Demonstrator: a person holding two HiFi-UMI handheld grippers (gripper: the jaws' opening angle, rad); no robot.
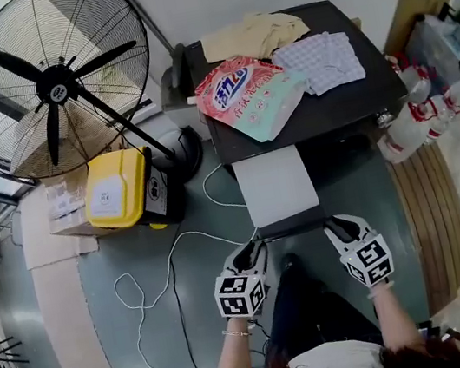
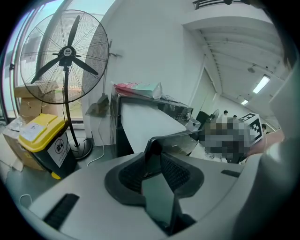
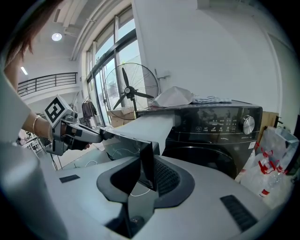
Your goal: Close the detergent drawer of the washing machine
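At the black washing machine [image 1: 376, 87], the long grey plastic detergent drawer [image 1: 274, 181] sits fully out, left gripper [image 1: 253, 252] and right gripper [image 1: 337, 227] each clamp its dark front edge, push-in not yet done.

grey grippers [image 1: 254, 245] bear black-and-white marker cubes [image 1: 240, 296]; thin bracelet [image 1: 236, 333], dark trousers [image 1: 309, 306].

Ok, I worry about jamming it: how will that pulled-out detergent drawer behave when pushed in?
The drawer is long and pulled far out, so it will likely stay rigid and slide straight, but may bind if pushed unevenly. With the left gripper and right gripper clamping its two front corners, an even push seems feasible.
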